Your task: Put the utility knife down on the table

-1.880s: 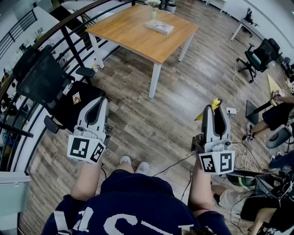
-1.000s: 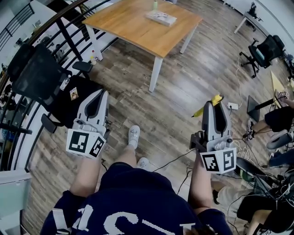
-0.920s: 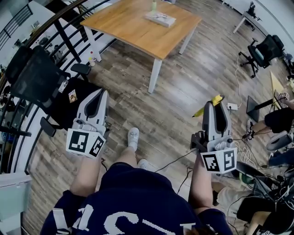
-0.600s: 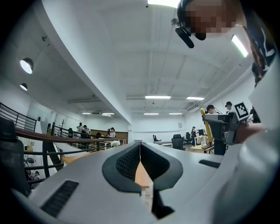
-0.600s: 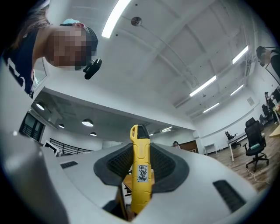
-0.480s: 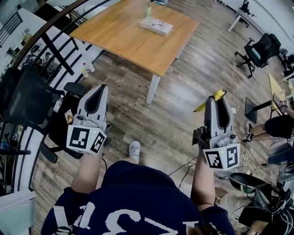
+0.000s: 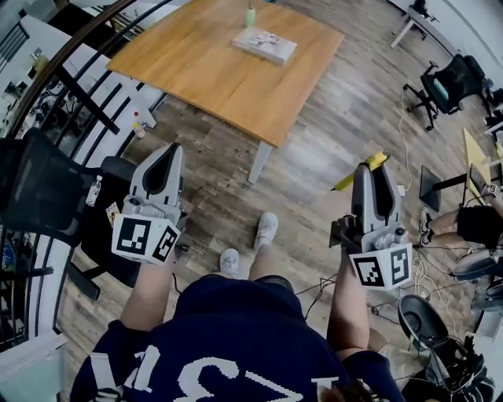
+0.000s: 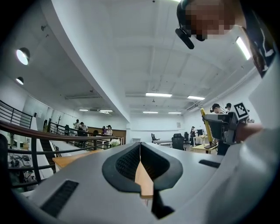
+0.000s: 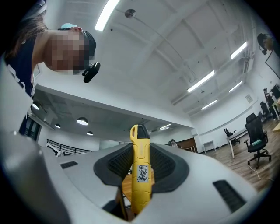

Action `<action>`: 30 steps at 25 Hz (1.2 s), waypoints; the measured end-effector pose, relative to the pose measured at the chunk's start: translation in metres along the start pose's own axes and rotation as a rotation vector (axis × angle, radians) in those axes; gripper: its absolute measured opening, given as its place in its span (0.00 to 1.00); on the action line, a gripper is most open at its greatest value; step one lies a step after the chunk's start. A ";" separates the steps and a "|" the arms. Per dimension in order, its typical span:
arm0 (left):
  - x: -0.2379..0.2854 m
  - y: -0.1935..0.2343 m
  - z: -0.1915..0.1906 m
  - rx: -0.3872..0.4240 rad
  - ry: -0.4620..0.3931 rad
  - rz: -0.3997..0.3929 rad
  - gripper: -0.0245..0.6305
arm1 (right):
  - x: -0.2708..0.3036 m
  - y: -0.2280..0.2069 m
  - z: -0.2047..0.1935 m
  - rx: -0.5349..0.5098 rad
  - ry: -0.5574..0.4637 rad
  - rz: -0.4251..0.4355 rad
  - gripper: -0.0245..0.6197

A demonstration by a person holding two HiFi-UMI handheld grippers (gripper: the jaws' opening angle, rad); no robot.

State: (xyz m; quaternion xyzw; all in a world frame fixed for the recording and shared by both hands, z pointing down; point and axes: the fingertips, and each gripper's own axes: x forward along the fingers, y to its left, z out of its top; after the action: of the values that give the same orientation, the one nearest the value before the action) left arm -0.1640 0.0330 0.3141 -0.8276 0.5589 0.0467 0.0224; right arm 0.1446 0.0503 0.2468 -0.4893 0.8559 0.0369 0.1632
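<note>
A person seen from above holds a two-jaw gripper in each hand over a wood-plank floor (image 7: 314, 157). The right gripper (image 7: 371, 167) has its jaws closed tight on a utility knife (image 7: 376, 159), which is in the air, well short of the wooden table (image 7: 212, 74) ahead. In the right gripper view the utility knife (image 9: 140, 170) stands upright between the ribbed black pads (image 9: 162, 168), with its top poking out past the jaw tips. Its body is bright yellow and slim, with a black insert at the top end and a small white label with dark scribbled marks halfway down. The left gripper (image 7: 167, 153) has its jaws pressed together with nothing between them. A flat box (image 7: 265, 45) and a green bottle (image 7: 250, 16) sit on the table.
</note>
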 end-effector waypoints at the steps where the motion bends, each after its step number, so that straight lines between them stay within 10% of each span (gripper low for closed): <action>1: 0.007 0.005 -0.001 0.001 0.000 0.009 0.06 | 0.012 -0.006 -0.005 0.004 0.000 0.011 0.24; 18: 0.184 0.054 0.007 0.038 -0.043 0.250 0.06 | 0.222 -0.162 -0.033 0.091 -0.024 0.237 0.24; 30: 0.291 0.081 -0.011 0.039 -0.010 0.188 0.06 | 0.296 -0.196 -0.084 0.128 0.064 0.203 0.24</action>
State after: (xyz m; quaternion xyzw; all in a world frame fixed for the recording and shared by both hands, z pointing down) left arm -0.1303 -0.2663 0.2965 -0.7708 0.6346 0.0420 0.0368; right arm 0.1526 -0.3143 0.2513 -0.3896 0.9064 -0.0172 0.1624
